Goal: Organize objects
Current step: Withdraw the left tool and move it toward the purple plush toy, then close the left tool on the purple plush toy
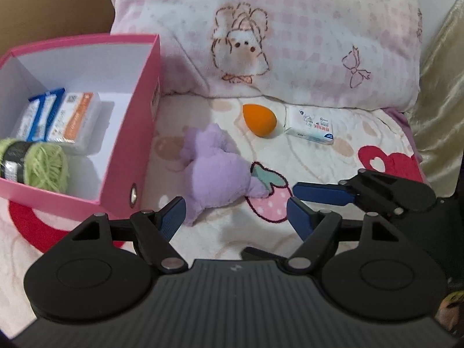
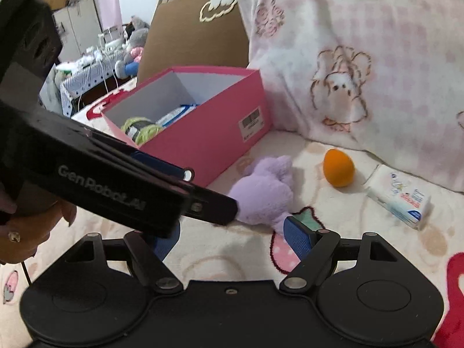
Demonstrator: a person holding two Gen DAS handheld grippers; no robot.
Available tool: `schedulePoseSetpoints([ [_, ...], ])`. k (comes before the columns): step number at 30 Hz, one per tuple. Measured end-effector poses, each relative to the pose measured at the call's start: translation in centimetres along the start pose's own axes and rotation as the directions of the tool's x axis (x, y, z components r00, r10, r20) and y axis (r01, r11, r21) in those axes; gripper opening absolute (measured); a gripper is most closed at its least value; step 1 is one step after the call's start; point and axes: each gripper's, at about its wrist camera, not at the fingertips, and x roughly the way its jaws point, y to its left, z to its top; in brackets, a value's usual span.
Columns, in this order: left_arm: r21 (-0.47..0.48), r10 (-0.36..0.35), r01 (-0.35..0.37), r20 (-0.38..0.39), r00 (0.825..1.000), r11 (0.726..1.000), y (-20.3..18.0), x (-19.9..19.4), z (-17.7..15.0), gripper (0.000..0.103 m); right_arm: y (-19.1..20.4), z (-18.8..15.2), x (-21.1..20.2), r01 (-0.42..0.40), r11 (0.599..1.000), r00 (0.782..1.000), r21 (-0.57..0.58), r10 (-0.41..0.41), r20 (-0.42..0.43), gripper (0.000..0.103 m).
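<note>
Both pairs of tongs hang spread and empty over a bed covered in a strawberry-print blanket (image 1: 333,156), the left tongs (image 1: 236,217) low in front of a purple plush toy (image 1: 216,168) and the right tongs (image 2: 232,236) nearby, its blue pads visible from the left wrist camera just beside the toy. The plush lies on its side on the blanket, just beside the open pink box (image 1: 127,156), which already holds a ball of green yarn (image 1: 43,165) and several white packets (image 1: 72,119). Further back, near a pink-checked pillow (image 1: 290,34), rest an orange egg-shaped sponge (image 1: 259,119) and a small white tissue pack (image 1: 310,126), a little apart from each other. The toy looks fuzzy, pale lilac and rounded, with stubby limbs; its face is not visible. It should prove light and very soft, likely to squash under the pads rather than slip, so a hold across the thick middle of its body seems safer than pinching a limb. The sponge too would probably compress easily, while the tissue pack seems flat and may need a grip across its narrow sides.
</note>
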Motion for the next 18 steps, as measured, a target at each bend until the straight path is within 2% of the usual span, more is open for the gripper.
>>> schedulePoseSetpoints([
  [3,0.0,-0.003,0.003,0.012,1.0,1.0,0.1,1.0,-0.1,0.073,0.3,-0.3,1.2,0.045,0.998,0.999,-0.043,-0.045,0.007,0.082],
  [5,0.018,0.013,-0.013,0.019,1.0,1.0,0.1,1.7,-0.3,0.066,0.1,-0.7,1.8,0.069,0.996,0.998,-0.052,-0.069,0.007,0.082],
  [10,0.021,0.031,-0.031,0.007,1.0,0.999,0.3,3.5,-0.4,0.06,-1.3,-1.4,3.0,0.113,0.993,0.994,-0.025,-0.113,-0.009,0.082],
  [15,0.082,0.102,-0.106,0.052,0.993,0.991,-0.3,4.7,-0.4,0.059,-2.6,-1.3,2.7,0.098,0.995,0.995,0.023,-0.098,0.015,0.082],
  [18,0.057,0.105,-0.107,0.036,0.994,0.993,0.2,5.2,0.0,0.059,-2.9,-1.0,3.0,0.093,0.995,0.995,0.031,-0.094,0.019,0.082],
])
